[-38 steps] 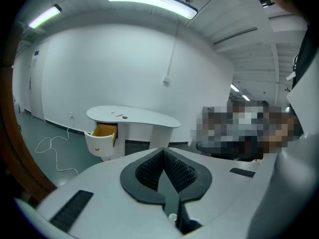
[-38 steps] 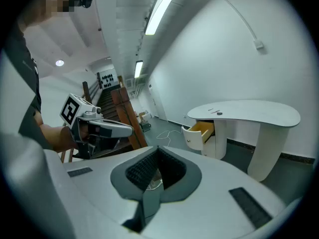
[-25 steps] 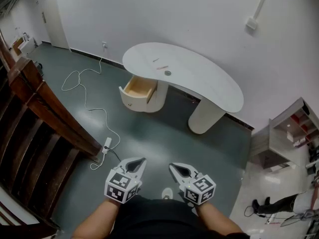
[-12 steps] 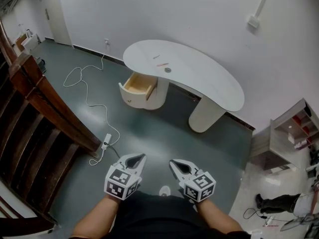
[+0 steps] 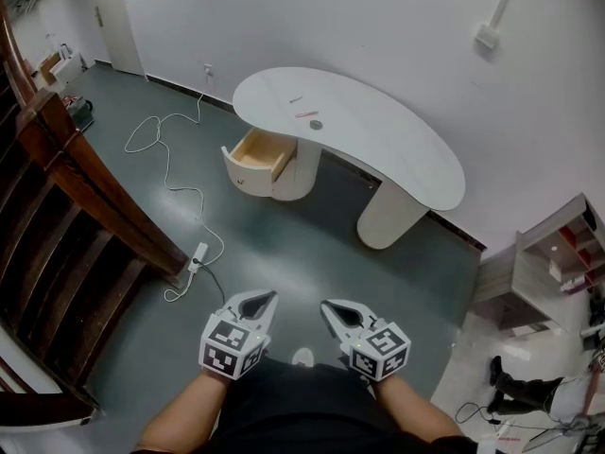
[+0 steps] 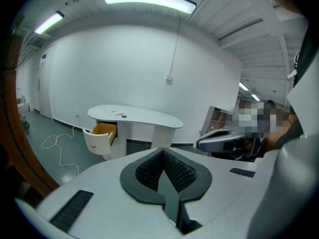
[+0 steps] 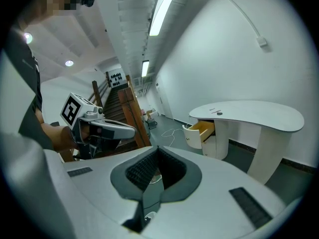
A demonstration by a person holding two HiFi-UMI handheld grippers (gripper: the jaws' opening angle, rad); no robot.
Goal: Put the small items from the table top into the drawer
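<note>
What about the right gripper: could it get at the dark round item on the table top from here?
Probably not yet. The right gripper, shut and empty, is near the person's body, with open floor between it and the table holding the dark round item. Nothing blocks the way.

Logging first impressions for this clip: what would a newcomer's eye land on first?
A white curved table stands by the far wall, its wooden drawer pulled open, small items on top. Low in the head view, the left tool and right tool are shut and empty.
</note>
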